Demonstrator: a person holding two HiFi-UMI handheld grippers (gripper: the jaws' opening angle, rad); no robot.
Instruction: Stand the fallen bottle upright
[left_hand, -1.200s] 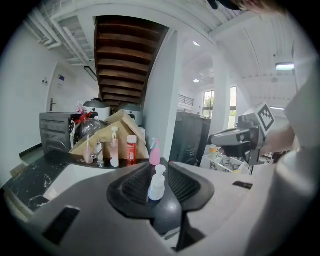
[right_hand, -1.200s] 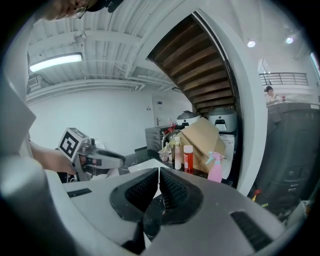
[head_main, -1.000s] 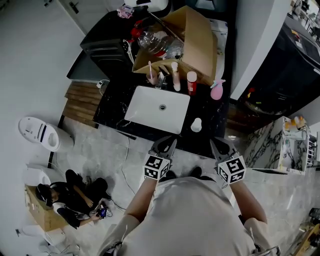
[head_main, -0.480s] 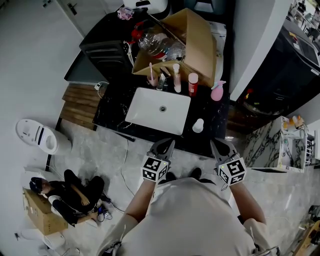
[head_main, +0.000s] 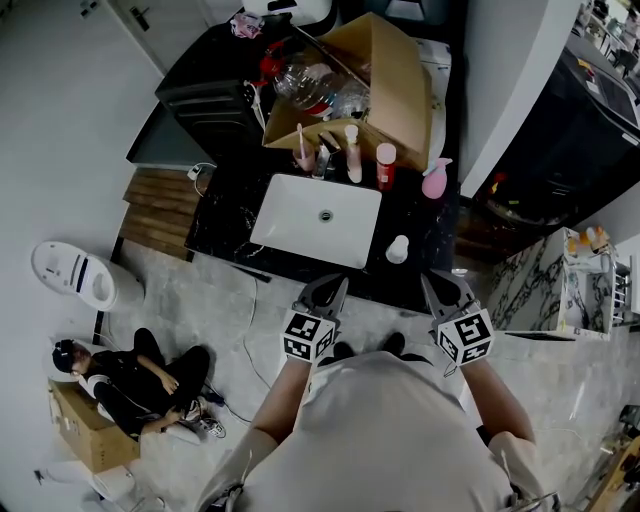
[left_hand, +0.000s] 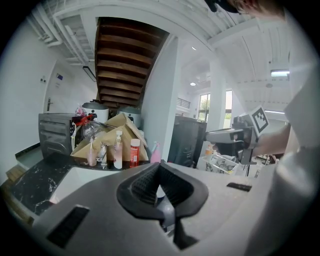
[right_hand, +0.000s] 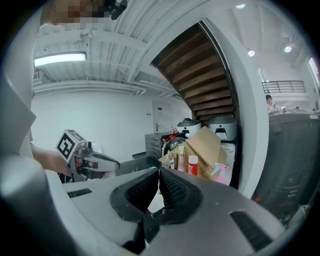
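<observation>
Dark worktop (head_main: 225, 215), white sink (head_main: 268, 228) — the white bottle (head_main: 397, 250), fallen I judge, lies ahead of my right gripper (head_main: 440, 286), right of my left gripper (head_main: 333, 288). Both jaws closed, empty; a closed nudge could roll it off.

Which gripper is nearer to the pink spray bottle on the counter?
Right. In the head view the right gripper sits before the counter, directly in line with the pink spray bottle; the left gripper is farther aside, before the white sink.
</observation>
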